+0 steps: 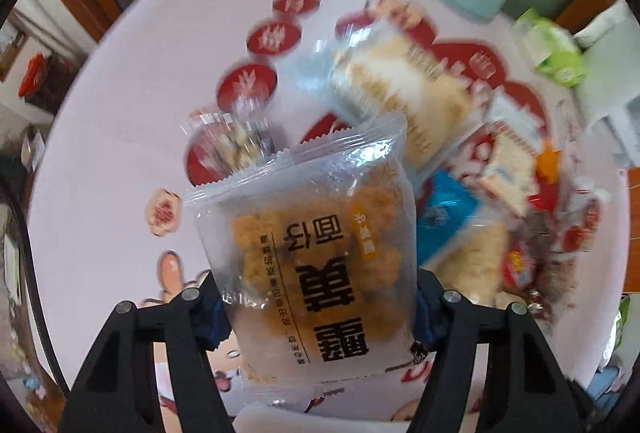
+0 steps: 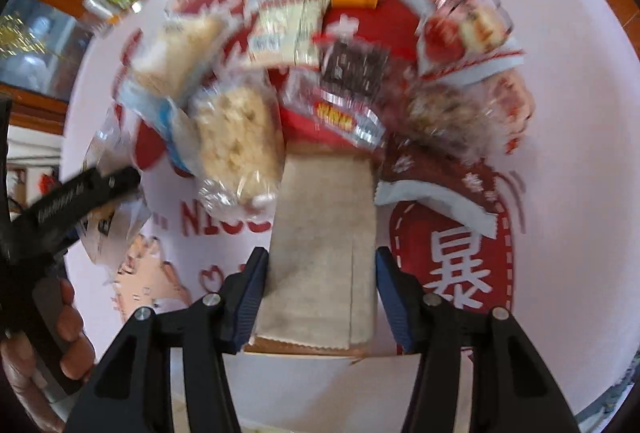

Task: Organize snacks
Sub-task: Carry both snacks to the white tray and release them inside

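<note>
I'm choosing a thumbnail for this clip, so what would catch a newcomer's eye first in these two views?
In the left wrist view, the frosted snack packet with bold black characters fills the centre, pinched between the left gripper. In the right wrist view, a plain beige packet sits between the right gripper, and behind it a jumble of mixed snacks lies on the pink and red tablecloth.

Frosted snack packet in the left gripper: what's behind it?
Behind the frosted snack packet sits a clear-wrapped snack on the printed tablecloth, with a pale rice-cracker pack beyond. The packet hides the cloth directly beneath it.
</note>
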{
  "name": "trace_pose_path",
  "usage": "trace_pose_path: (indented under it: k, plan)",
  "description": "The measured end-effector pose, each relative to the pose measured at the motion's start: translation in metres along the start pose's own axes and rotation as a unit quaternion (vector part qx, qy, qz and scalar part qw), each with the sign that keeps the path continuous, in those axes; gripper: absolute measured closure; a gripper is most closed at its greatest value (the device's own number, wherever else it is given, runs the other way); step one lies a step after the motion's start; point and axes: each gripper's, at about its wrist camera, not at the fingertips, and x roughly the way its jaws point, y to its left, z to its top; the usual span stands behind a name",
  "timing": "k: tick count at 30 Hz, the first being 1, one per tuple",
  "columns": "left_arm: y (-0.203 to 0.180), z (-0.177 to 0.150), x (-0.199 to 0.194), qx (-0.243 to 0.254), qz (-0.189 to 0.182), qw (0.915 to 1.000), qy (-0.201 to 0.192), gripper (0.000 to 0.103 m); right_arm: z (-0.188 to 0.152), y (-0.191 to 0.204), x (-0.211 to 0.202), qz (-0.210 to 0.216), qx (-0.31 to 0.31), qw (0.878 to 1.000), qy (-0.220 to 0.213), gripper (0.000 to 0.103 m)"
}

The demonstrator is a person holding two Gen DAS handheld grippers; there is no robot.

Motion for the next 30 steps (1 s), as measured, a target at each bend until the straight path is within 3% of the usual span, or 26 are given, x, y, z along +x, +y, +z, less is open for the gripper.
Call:
trace_pose_path:
  k: [5,10,14,22,30]
  plan:
    - [0.001,-0.01,-0.093,0.031,-0.04,0.996,-0.074,0.036,-0.012,-0.005,-0.061,0.047,-0.006,0.997,-0.055,0.049]
    - [0.011,-0.048,-0.177,0.079,-0.066,0.9851,-0.138,0.035,-0.037,0.002,-0.122,0.079,-0.042,0.99,-0.111,0.049]
    - [0.011,-0.093,-0.22,0.128,-0.065,0.9756,-0.166,0.035,-0.067,0.008,-0.16,0.101,-0.077,0.981,-0.146,0.049]
    - [0.016,-0.181,-0.248,0.177,-0.054,0.9635,-0.194,0.035,-0.142,0.021,-0.206,0.101,-0.151,0.959,-0.219,0.049]
    - [0.024,-0.228,-0.236,0.172,-0.05,0.9665,-0.184,0.035,-0.196,0.017,-0.214,0.088,-0.181,0.942,-0.269,0.049]
